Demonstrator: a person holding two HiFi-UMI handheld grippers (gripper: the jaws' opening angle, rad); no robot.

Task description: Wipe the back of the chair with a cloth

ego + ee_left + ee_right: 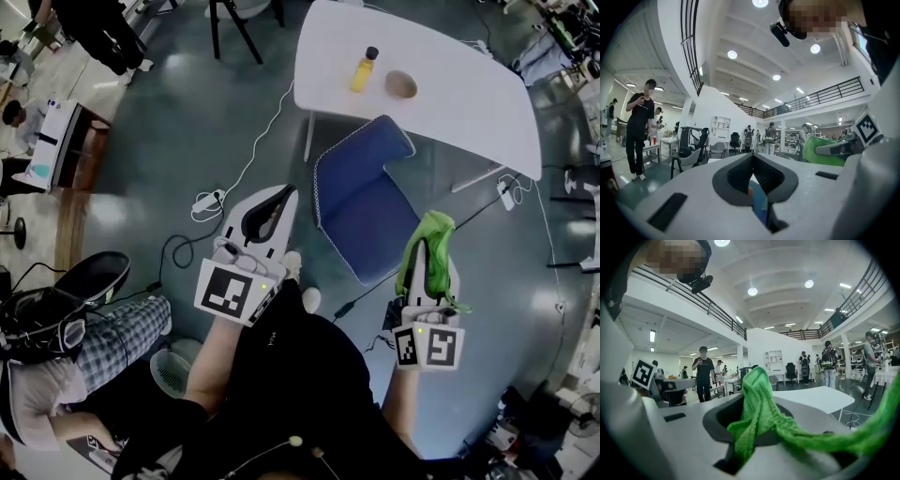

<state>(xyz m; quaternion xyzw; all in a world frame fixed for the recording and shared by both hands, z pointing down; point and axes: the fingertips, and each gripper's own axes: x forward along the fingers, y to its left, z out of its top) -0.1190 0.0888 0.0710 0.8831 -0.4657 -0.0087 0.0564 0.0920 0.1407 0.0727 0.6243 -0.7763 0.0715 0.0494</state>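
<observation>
Cloth [761, 418], bright green and crumpled, pinched in right gripper [429, 234]; left gripper [283, 197] pressed together, empty; blue chair [361, 202] nearby.

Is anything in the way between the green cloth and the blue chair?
No, nothing visible is. The right claw is shut on the green cloth, right beside the blue chair. The white table stands on the chair's far side, not between them.

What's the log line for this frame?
left tool: shut, empty | right tool: shut on green cloth | blue chair: no cloth contact
</observation>
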